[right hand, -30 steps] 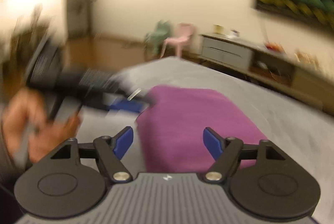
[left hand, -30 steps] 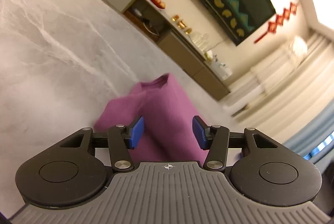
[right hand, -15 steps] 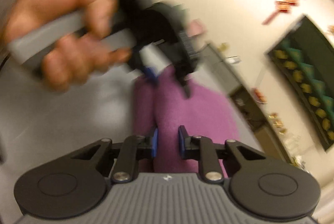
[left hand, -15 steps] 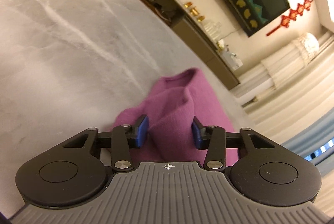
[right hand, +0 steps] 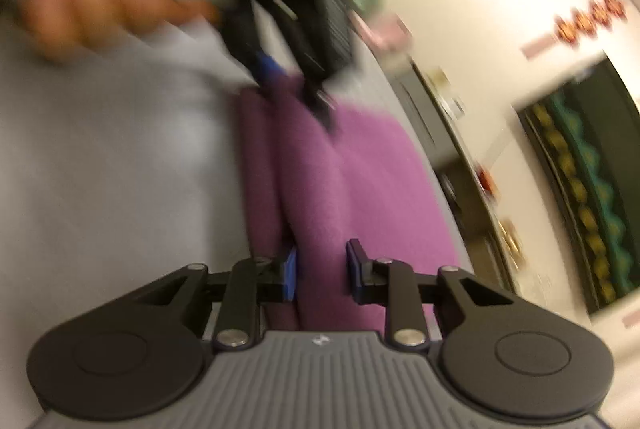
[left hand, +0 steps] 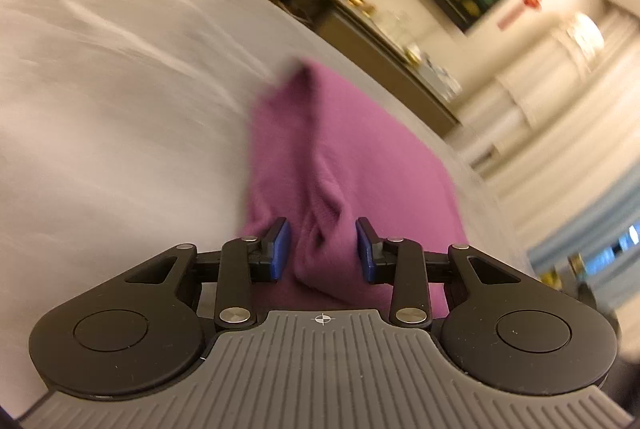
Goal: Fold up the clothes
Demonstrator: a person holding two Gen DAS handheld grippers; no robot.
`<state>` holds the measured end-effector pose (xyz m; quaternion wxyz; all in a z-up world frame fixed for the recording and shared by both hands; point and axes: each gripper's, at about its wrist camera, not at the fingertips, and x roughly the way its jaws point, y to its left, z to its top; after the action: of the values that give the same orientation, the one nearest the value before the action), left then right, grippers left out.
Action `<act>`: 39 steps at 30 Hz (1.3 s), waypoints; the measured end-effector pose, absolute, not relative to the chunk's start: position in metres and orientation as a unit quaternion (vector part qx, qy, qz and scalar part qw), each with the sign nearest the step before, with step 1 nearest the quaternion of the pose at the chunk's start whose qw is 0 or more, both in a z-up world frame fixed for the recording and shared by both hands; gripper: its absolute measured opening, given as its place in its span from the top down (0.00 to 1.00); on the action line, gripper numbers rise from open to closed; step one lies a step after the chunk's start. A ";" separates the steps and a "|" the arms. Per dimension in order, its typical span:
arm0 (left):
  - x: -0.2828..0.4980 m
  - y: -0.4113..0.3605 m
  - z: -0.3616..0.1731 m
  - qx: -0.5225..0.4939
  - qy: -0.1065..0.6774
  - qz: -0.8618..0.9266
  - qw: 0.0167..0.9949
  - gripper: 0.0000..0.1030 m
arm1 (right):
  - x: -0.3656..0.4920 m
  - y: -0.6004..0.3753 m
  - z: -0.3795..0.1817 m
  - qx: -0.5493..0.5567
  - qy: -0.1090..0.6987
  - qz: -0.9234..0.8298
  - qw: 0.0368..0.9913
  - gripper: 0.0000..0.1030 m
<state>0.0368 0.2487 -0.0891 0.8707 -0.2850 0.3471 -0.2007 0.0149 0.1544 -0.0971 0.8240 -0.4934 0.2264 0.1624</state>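
**Both grippers pinching one long edge of the purple garment**

Across the grey marbled table (left hand: 100, 101) lies the purple garment (left hand: 360, 157), already narrowed into a long strip with one raised ridge running along its left side. To the left of that ridge, wide bare tabletop stretches away, so a fold swung that way has room. On the right, the cloth sits nearer the table's far edge, with a low sideboard (left hand: 360, 41) and curtains beyond, well apart from the work.

At one end of the ridge, the left gripper (left hand: 322, 249) has a bunched fold of cloth between its blue pads. Its jaws have just been closing, and the fabric fills the gap and puckers there, so I judge it clamped on the garment. At the other end, the right gripper (right hand: 320, 271) has the same raised edge between its pads. Its jaws closed and have just eased slightly apart, yet the cloth seems pressed on both sides, though blur keeps this unsure.

From the right wrist view, the left hand (right hand: 92, 1) appears blurred above the strip's far end, with its tool's tips down on the fabric.

Holding both ends of one edge probably serves to lift it evenly and carry it over for the next fold.
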 end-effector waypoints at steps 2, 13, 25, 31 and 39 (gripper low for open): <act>0.025 0.228 -0.087 -0.269 0.343 -0.216 0.874 0.76 | 0.029 0.127 -0.097 -0.487 0.243 0.129 0.829 0.76; -0.045 0.218 -0.036 -0.128 0.276 -0.228 0.925 0.65 | -0.009 0.026 0.005 -0.196 0.299 0.263 0.896 0.56; 0.094 0.212 -0.067 -0.144 0.347 -0.190 0.907 0.84 | -0.001 0.014 -0.048 -0.026 0.332 0.212 0.919 0.58; 0.062 0.212 -0.079 -0.085 0.325 -0.177 0.925 0.84 | -0.003 -0.005 -0.060 0.007 0.315 0.232 0.920 0.57; -0.022 0.188 -0.053 -0.022 0.294 -0.258 0.920 0.72 | -0.028 -0.038 -0.053 0.090 0.307 0.235 0.918 0.61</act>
<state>-0.0225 0.1877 -0.0527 0.9201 -0.0217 0.2940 -0.2580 -0.0277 -0.0378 -0.0533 0.9178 0.0899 0.3068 0.2353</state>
